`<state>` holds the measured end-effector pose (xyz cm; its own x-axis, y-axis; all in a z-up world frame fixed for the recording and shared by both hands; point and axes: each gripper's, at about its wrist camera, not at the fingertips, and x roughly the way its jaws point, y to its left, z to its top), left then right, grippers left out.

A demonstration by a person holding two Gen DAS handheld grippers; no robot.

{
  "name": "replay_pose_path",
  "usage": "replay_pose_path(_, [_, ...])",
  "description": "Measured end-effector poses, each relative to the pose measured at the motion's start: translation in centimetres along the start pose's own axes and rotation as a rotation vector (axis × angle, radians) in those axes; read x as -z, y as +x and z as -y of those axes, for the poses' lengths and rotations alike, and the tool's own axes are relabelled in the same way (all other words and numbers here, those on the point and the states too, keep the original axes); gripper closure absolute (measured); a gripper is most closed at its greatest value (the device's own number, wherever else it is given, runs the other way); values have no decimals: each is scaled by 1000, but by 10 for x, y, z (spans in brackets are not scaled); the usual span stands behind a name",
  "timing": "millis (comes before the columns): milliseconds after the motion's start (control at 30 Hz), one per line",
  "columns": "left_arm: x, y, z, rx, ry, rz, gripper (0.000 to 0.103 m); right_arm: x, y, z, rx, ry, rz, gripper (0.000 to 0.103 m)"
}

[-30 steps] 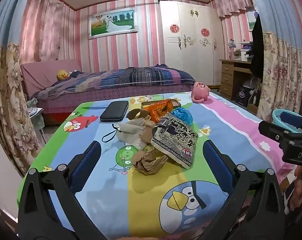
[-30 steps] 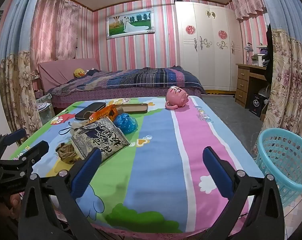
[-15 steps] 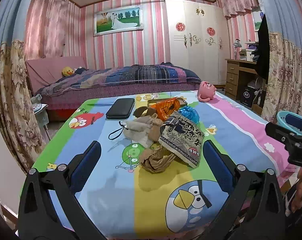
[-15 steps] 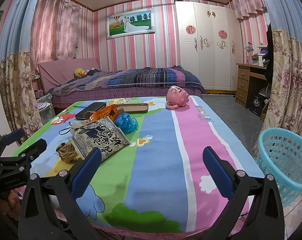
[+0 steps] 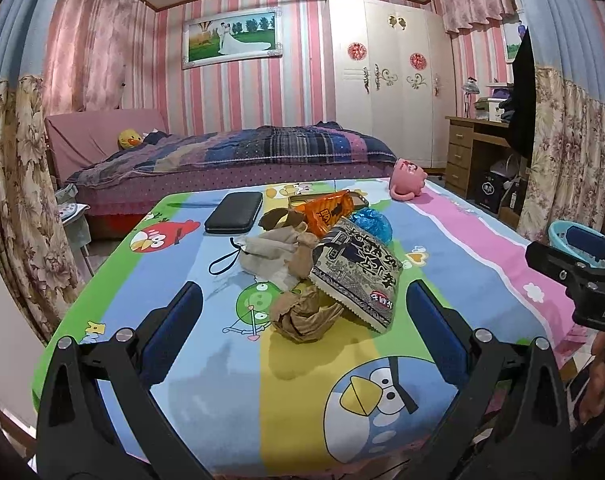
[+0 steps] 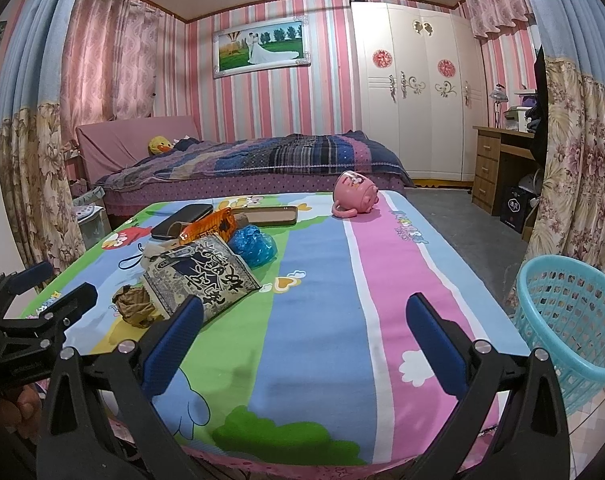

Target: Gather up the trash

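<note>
Home bedroom: bed (image 5: 230, 156), wardrobe (image 5: 386, 80), curtains (image 6: 34, 176).

My printed bag (image 5: 356, 272) covers the rear of the paper wad (image 5: 304, 316) and part of the blue bag (image 5: 372, 222). The basket (image 6: 570, 320) is cut off by the right edge; from my left camera, my right gripper (image 5: 578, 264) hides most of it.

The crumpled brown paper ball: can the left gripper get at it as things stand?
Probably yes. The left gripper is open, with the crumpled brown paper ball straight ahead between its jaws and nothing in front; only the printed snack bag leans over it.
</note>
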<state>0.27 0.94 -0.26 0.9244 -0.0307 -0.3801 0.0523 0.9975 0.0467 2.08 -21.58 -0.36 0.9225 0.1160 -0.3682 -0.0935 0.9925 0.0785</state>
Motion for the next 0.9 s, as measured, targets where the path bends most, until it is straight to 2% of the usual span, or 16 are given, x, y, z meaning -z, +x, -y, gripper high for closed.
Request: replay_pose_path(900, [1,4,-4,11,-43,-26,5,-1,0,-2,2,-2,0,4])
